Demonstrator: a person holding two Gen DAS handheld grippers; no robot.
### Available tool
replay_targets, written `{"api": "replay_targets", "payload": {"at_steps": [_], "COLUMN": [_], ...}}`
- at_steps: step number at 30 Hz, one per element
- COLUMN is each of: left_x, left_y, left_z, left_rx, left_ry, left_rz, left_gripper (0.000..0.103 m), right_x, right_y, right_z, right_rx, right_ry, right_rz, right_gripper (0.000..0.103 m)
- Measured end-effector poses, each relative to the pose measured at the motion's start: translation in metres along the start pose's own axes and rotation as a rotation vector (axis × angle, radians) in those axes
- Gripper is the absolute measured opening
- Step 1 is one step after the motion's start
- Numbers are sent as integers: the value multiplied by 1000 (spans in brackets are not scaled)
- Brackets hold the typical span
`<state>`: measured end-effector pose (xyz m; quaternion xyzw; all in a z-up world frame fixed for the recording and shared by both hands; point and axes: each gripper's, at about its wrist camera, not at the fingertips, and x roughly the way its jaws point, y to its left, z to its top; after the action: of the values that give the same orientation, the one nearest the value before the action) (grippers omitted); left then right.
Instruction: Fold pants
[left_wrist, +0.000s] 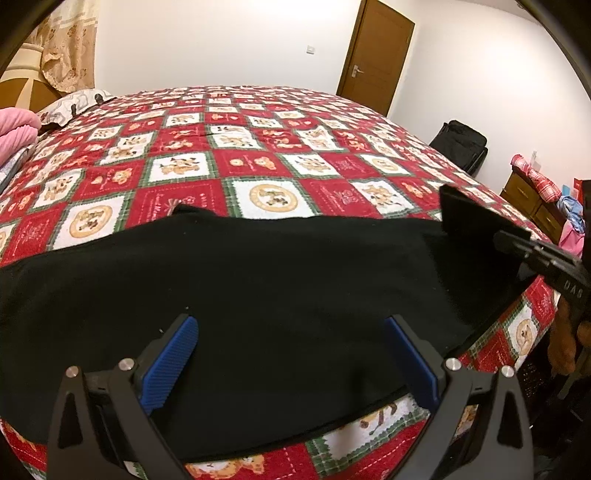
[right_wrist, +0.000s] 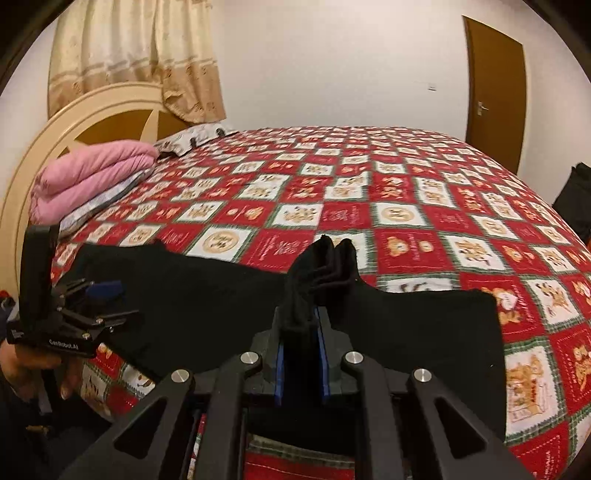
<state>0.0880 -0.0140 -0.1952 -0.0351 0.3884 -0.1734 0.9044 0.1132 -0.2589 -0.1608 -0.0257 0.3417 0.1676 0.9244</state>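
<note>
Black pants (left_wrist: 258, 295) lie spread across the near edge of a bed covered by a red, white and green patchwork quilt (left_wrist: 258, 155), running left to right along that edge. The fabric is so dark that seams, waistband and legs cannot be told apart in either view.

The left gripper (left_wrist: 290, 354) hangs over the middle of the pants with its blue-padded fingers (left_wrist: 170, 363) spread wide, grasping nothing. Whether the tips touch the cloth cannot be made out. In the right wrist view this gripper (right_wrist: 99, 295) shows at the far left edge, partly cut off by the frame.

The right gripper (right_wrist: 301, 354) is clenched on a bunched fold of the pants (right_wrist: 406, 332), which rises in a crumpled peak above the pinched blue pads (right_wrist: 280, 369). The cloth between the pads hides how much is caught. In the left wrist view the right gripper (left_wrist: 517, 240) enters from the right, its tips buried in black fabric lifted into a stiff flap.

At the far left, a folded pink blanket (right_wrist: 92, 177) sits by the cream headboard (right_wrist: 74, 118), with a patterned pillow (right_wrist: 192, 138) beyond. A brown door (left_wrist: 376, 55) stands in the far wall; a dark bag (left_wrist: 460, 146) rests on the floor to the right, half hidden behind the bed.
</note>
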Motion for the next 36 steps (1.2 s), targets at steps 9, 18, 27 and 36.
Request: {"api": "replay_targets", "payload": {"at_steps": [9, 18, 27, 36], "left_x": [0, 0, 1, -3], "left_y": [0, -4, -2, -35], "left_z": [-3, -4, -5, 14], "left_rx": [-10, -8, -21, 77], "left_ry": [3, -1, -1, -17], "left_rz": [-4, -8, -7, -35], "left_gripper": [103, 103, 103, 103], "right_x": [22, 36, 57, 10], "right_y": [25, 54, 64, 28], "right_z": [-8, -19, -27, -19], "right_rx": [-68, -154, -198, -130], "right_ry": [54, 87, 182, 127], "right_rz": [5, 33, 32, 77], "right_gripper": [14, 14, 22, 57]}}
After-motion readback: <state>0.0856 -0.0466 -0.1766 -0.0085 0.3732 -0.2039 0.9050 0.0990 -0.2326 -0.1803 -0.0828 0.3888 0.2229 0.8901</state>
